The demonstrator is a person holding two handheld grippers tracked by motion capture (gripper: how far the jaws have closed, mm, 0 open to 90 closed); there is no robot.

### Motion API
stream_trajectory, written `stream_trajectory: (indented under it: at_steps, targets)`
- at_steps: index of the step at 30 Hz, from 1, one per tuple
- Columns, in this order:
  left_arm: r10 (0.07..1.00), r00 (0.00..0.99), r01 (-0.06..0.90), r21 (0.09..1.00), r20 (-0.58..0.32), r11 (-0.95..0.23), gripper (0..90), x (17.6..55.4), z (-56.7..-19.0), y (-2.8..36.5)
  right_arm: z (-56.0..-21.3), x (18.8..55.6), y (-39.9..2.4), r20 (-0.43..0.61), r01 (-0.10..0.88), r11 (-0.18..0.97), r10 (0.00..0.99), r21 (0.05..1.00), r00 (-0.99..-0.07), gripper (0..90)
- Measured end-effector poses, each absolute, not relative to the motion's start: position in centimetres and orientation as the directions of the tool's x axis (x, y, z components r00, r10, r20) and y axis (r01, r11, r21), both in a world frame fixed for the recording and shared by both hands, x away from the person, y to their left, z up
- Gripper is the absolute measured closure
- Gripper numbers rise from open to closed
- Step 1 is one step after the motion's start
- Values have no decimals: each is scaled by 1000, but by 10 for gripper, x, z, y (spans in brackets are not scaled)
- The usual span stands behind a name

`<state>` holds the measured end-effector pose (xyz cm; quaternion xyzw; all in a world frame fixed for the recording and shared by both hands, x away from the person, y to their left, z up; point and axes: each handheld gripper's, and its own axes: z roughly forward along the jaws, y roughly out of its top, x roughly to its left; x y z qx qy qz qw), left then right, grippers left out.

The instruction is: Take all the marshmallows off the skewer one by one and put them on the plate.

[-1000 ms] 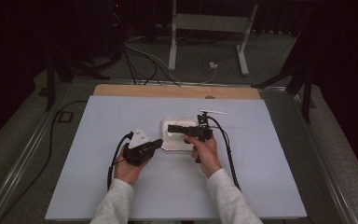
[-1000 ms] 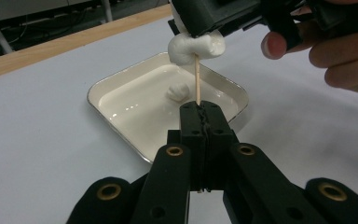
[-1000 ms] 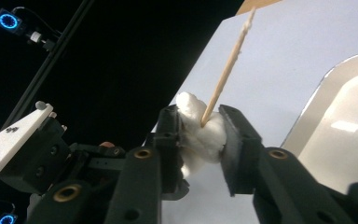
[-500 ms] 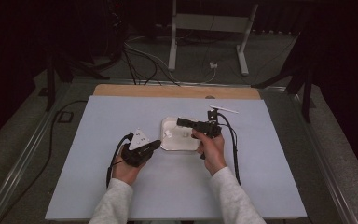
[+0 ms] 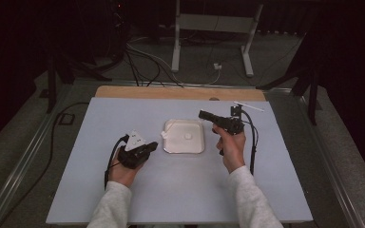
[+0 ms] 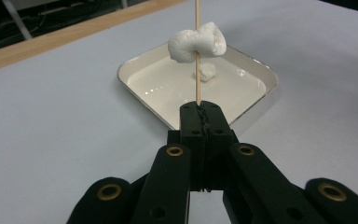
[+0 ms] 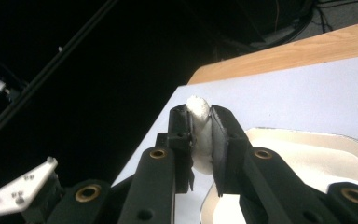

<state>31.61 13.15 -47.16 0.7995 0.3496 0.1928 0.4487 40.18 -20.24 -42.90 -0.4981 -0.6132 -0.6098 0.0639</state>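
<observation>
Table (image 5: 100,190) carries white tray (image 5: 171,148), one marshmallow (image 5: 188,136) inside. Left gripper (image 6: 200,114) clamps skewer (image 6: 196,88) upright, marshmallow threaded on it, beside tray. Right gripper (image 7: 200,123), jaws just closing, pinches marshmallow above tray's edge.

Light falls from overhead onto the pale table top (image 5: 180,190), bright and even, while the room beyond sinks into near black. Shadows under the hands are soft and faint. Small glints sit on the white tray (image 6: 242,84) rim. The near jaws in both gripper views blur slightly; the high view is a little grainy.
</observation>
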Motion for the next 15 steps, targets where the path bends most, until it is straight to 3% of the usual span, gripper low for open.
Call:
stream_trajectory:
  at_steps: [10,15]
  targets:
    - [727,686,392,856,-29,-336,900,317,-471,128,-453,406,-180,528,700,-40,688,713,-498,766]
    - [727,686,391,860,-35,-328,900,317,-470,128,-472,409,-172,516,732,-9,715,681,-472,761]
